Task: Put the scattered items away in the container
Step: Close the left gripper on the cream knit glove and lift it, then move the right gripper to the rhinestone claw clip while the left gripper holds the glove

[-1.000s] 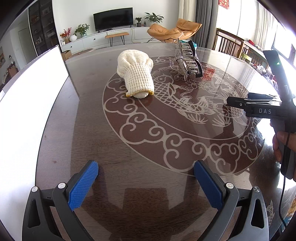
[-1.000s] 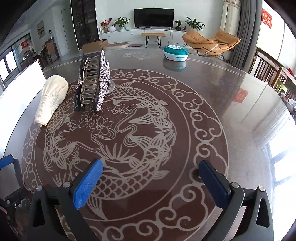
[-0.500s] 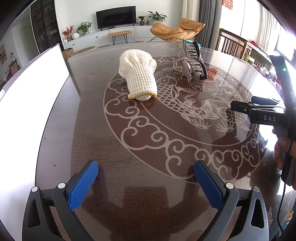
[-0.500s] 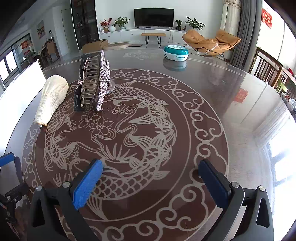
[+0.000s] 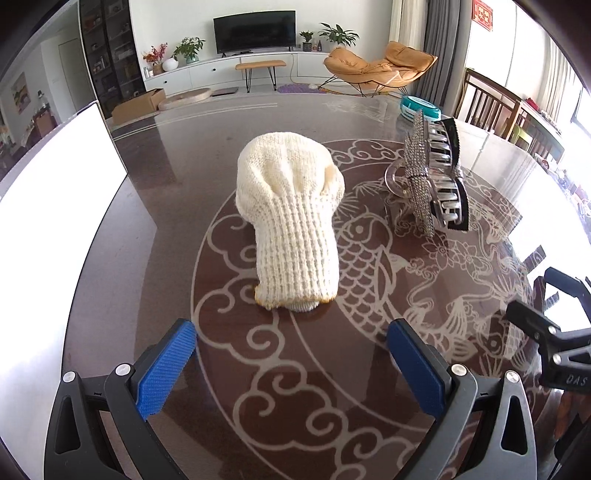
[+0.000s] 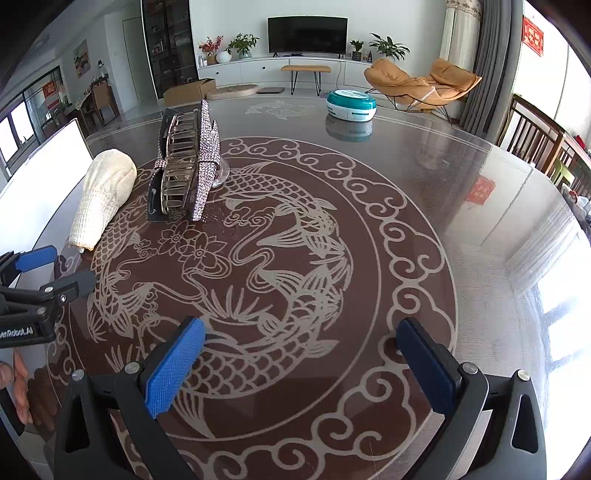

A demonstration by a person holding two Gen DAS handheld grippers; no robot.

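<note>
Left claw: nearest the left wrist camera, its two blue-padded fingers stand wide apart with nothing between them, low over the bench.
Right claw: nearest the right wrist camera, its blue pads are likewise spread wide and hold nothing; it hangs over the carved fish pattern.
Bench: a round, dark, glossy top with a pale inlaid design of fish, flowers and cloud scrolls.
Knitted glove: cream-coloured with a yellow-trimmed cuff, lying on the bench just ahead of the left claw, cuff end towards it, fingers end pointing away.
Hair clip: a large clip studded with rhinestones, with silver teeth and a black side, standing on the bench to the right of the glove and close to it, not touching.
White container: a bright white wall along the left edge of the bench, beside the glove; its inside is out of sight.
Teal and white round tin: far across the bench, well apart from the other items.
Room beyond: a television, potted plants and an orange lounge chair.
</note>
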